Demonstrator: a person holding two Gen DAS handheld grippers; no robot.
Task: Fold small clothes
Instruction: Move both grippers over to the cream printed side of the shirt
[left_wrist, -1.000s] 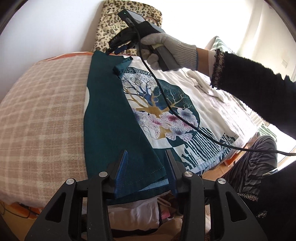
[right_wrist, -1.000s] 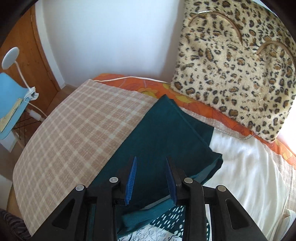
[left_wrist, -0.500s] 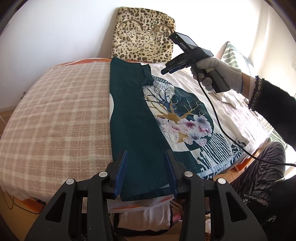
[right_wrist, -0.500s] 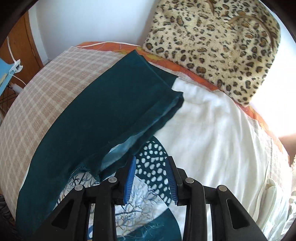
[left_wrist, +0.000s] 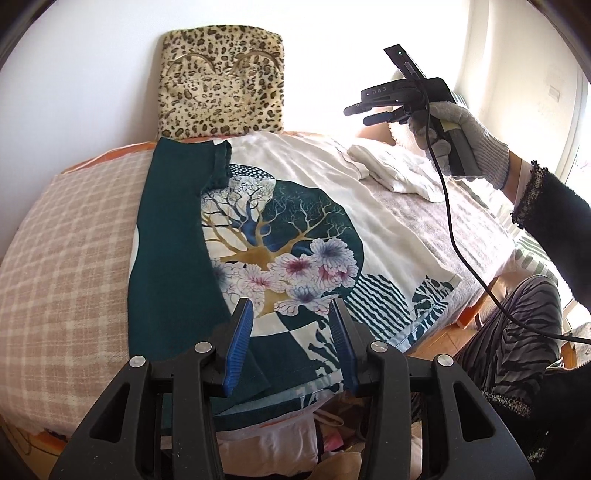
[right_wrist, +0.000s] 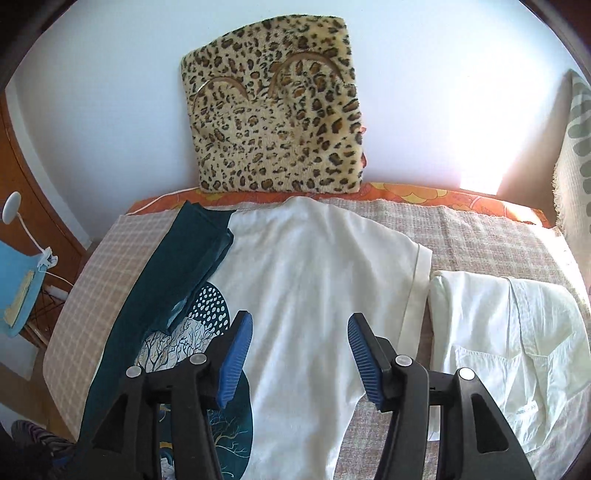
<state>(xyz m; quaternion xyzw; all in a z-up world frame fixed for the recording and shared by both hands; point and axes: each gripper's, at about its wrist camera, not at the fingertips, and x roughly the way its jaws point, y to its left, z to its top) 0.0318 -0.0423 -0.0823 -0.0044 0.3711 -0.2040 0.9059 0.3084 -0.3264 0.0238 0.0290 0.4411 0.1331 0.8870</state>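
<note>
A white T-shirt (left_wrist: 314, 177) with a tree and flower print lies flat on the bed; its left side is folded over, showing a dark green strip (left_wrist: 170, 236). My left gripper (left_wrist: 291, 347) is open and empty above the shirt's near hem. My right gripper (right_wrist: 299, 354) is open and empty, held above the shirt's white upper part (right_wrist: 314, 266). It also shows in the left wrist view (left_wrist: 373, 110), raised in a gloved hand over the far right of the bed.
A leopard-print cushion (right_wrist: 273, 110) leans on the wall at the bed's head. A white folded garment (right_wrist: 509, 332) lies right of the shirt. A checked blanket (left_wrist: 66, 258) covers the bed. A lamp (right_wrist: 14, 206) stands at the left. The person's striped legs (left_wrist: 517, 325) are at the right.
Both grippers have let go of the green folded side, which now lies flat. My right gripper has lifted, swung right and opened wider. My left gripper has drawn back and shifted right.
</note>
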